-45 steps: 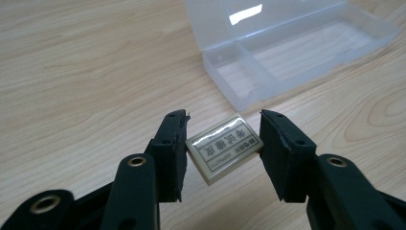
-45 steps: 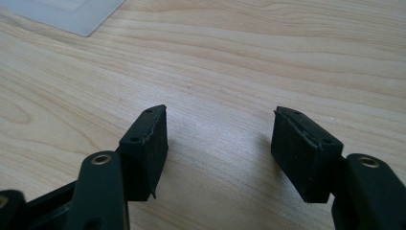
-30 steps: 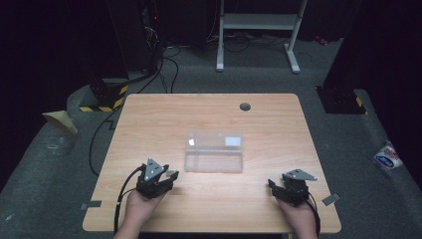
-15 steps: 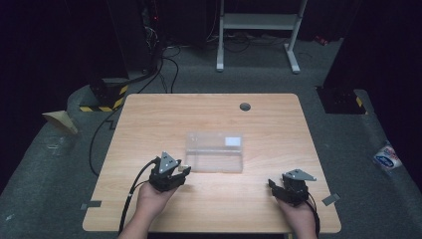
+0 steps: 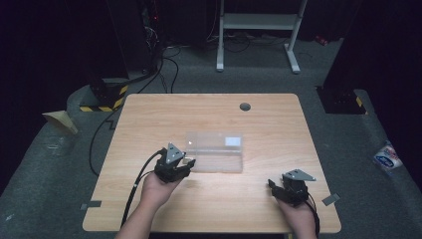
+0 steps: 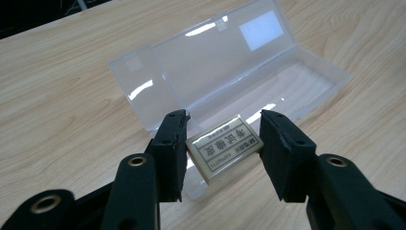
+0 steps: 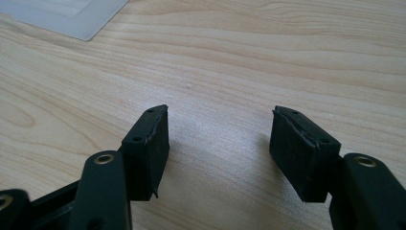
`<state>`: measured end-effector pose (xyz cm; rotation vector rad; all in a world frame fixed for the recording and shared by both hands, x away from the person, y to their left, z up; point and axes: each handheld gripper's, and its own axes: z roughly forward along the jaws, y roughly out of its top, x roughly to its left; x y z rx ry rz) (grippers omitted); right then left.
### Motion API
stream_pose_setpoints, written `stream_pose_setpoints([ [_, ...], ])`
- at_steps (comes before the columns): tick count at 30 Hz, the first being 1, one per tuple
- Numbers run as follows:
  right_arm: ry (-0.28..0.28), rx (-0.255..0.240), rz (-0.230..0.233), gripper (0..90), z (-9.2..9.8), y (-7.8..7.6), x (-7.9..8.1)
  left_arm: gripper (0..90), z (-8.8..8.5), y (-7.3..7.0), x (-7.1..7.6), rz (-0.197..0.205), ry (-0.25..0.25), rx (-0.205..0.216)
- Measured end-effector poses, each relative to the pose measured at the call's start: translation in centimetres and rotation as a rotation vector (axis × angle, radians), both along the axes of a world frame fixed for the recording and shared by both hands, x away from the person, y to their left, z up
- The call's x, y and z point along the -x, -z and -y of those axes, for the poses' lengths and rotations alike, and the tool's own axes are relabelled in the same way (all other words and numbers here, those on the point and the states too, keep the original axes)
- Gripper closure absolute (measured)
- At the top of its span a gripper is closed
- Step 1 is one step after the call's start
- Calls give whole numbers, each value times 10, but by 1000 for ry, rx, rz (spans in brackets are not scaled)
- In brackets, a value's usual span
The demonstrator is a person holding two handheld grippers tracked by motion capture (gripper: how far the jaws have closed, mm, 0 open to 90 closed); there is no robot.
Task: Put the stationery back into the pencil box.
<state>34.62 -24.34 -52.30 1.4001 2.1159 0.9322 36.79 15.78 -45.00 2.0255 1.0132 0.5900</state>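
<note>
The left gripper [image 6: 222, 139] had its two black jaws clamped on a small cream-coloured eraser [image 6: 224, 147] with a printed label on its upper face; the pads pressed on its two short ends, and it sat tilted between them, one corner dipping lower than the other. Just beyond the jaw tips lay a clear plastic pencil case [image 6: 230, 67], open, with its lid leaning back away from the gripper and its shallow tray on the near side. The eraser was held right at the near end of that tray, above its rim; whether it touched the plastic I could not tell. From above, the left gripper [image 5: 185, 163] was at the case's [image 5: 215, 152] left end, the hand [image 5: 155, 191] behind it. The right gripper [image 7: 218, 136] was well apart, off to the case's right, near the table's [image 5: 209, 112] front edge. Its jaws stood apart with bare wood between them, holding nothing, and a corner of the case showed far ahead to its left.
</note>
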Motion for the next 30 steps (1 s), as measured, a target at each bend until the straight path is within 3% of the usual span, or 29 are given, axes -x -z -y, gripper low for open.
stream_pose_setpoints([
  [10, 4, 3, 3, 392, 0, 0, 0, 536, 1, 8, -20, -26, 16, -15],
  [19, 5, -1, 1, 392, 1, 0, 0, 535, 2, 23, -36, -80, 11, -38],
  [30, 3, -4, 3, 391, 1, 0, 0, 534, 9, 34, -46, -75, 12, -55],
])
